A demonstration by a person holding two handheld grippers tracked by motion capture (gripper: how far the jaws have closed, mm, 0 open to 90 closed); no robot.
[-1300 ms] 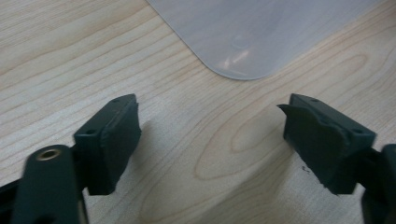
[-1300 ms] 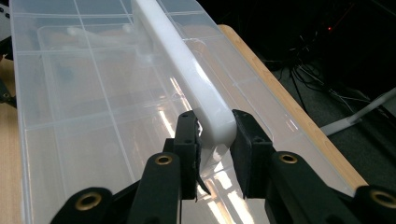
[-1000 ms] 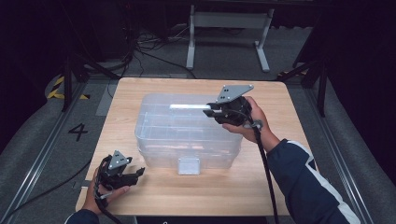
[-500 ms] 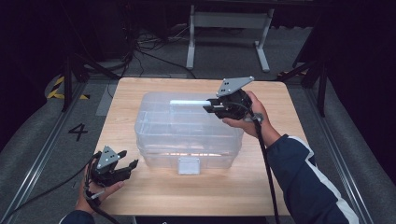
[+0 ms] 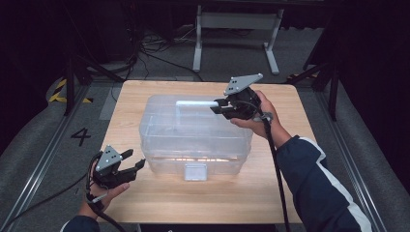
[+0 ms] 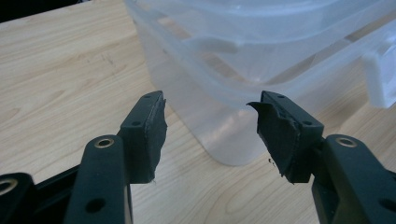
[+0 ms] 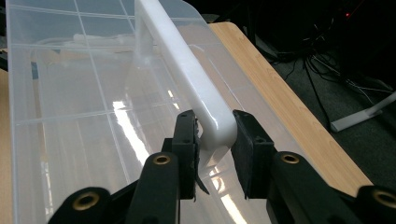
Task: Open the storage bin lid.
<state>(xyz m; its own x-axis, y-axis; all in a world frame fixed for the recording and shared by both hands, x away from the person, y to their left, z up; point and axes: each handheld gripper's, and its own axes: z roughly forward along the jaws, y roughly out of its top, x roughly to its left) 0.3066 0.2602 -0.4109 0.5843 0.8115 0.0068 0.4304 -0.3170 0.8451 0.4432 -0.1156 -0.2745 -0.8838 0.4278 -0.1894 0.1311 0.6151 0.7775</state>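
A clear plastic box with a lid stands in the middle of the wooden table. Its white handle stands raised above the lid. My right gripper is shut on the handle's right end; in the right gripper view the pads press on both sides of the handle. My left gripper hovers at the box's front left corner, open, with nothing between its jaws. Its jaws have just been closing a little. In the left gripper view, that gripper faces the rounded corner of the box.
A white latch sits at the middle of the box's front wall. Bare table lies in front of the box and on both sides. Beyond the far edge the floor holds cables and a metal stand.
My left gripper has drifted a little left and risen off the table, its jaws slightly narrower. The right gripper has stayed on the handle and has hardly moved.
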